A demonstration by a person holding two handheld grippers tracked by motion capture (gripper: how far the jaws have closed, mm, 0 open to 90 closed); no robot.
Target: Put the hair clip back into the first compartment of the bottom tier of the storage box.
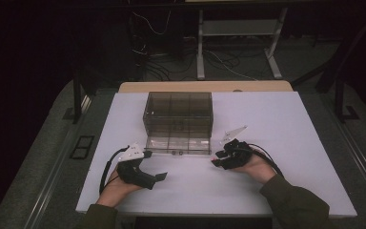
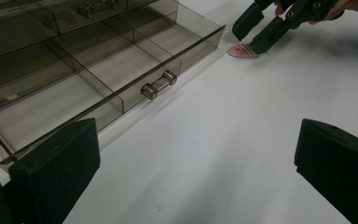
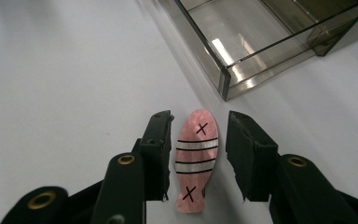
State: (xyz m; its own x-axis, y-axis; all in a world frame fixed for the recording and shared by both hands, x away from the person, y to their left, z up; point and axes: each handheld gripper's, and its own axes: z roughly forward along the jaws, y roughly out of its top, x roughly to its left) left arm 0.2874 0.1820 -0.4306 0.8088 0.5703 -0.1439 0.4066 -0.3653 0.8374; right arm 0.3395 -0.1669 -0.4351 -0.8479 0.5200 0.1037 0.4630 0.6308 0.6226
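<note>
A pink fish-shaped piece (image 3: 196,161) with black stripes and two crosses lies flat on the white table. My right gripper (image 3: 199,122) is lowered over it, one jaw on each side. A narrow gap shows at each pad, so it is open. The left gripper view shows the same piece (image 2: 242,50) under the right gripper (image 2: 250,41), just off the corner of the drawer. My left gripper (image 2: 196,133) stands wide open over bare table with nothing between its jaws. In the high view the left gripper (image 1: 156,177) is at the front left and the right gripper (image 1: 218,161) at the front right.
A smoky transparent organizer box (image 1: 178,112) stands at the table's middle. Its bottom drawer (image 1: 176,144) is pulled out toward me, divided into compartments, with a small metal handle (image 2: 159,84). The white table top (image 1: 286,124) is ringed by dark floor and desk legs.
</note>
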